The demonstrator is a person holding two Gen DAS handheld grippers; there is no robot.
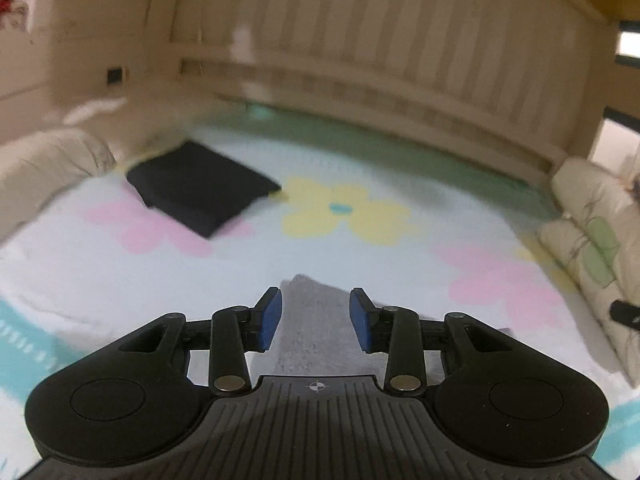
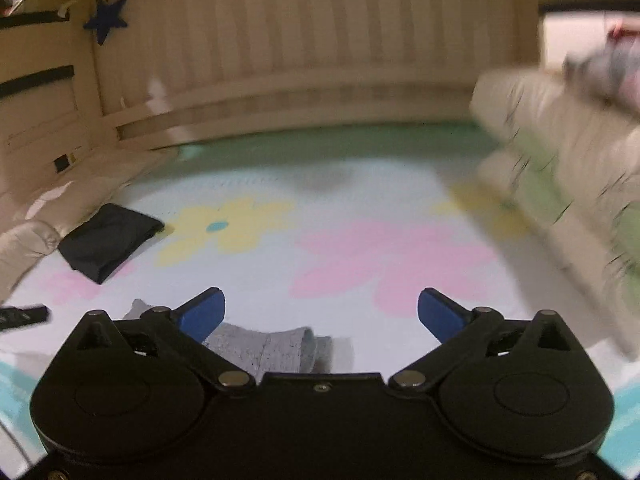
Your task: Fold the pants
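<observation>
Folded grey pants [image 1: 316, 328] lie on the flowered bed sheet [image 1: 360, 240], right under my left gripper [image 1: 316, 320]. Its blue-padded fingers are open and empty, hovering over the grey fabric. In the right wrist view the grey pants [image 2: 272, 350] lie low and left of centre, partly hidden by the gripper body. My right gripper [image 2: 320, 314] is wide open and empty, above the sheet to the right of the pants. A folded black garment [image 1: 200, 190] lies at the far left and also shows in the right wrist view [image 2: 106, 242].
A slatted wooden headboard [image 1: 380, 60] runs along the far side. Cream pillows [image 1: 592, 224] line the right edge, and a cream cushion [image 1: 44, 164] lies on the left. A dark object [image 1: 626, 312] lies at the right edge. A blue star [image 2: 106, 18] hangs upper left.
</observation>
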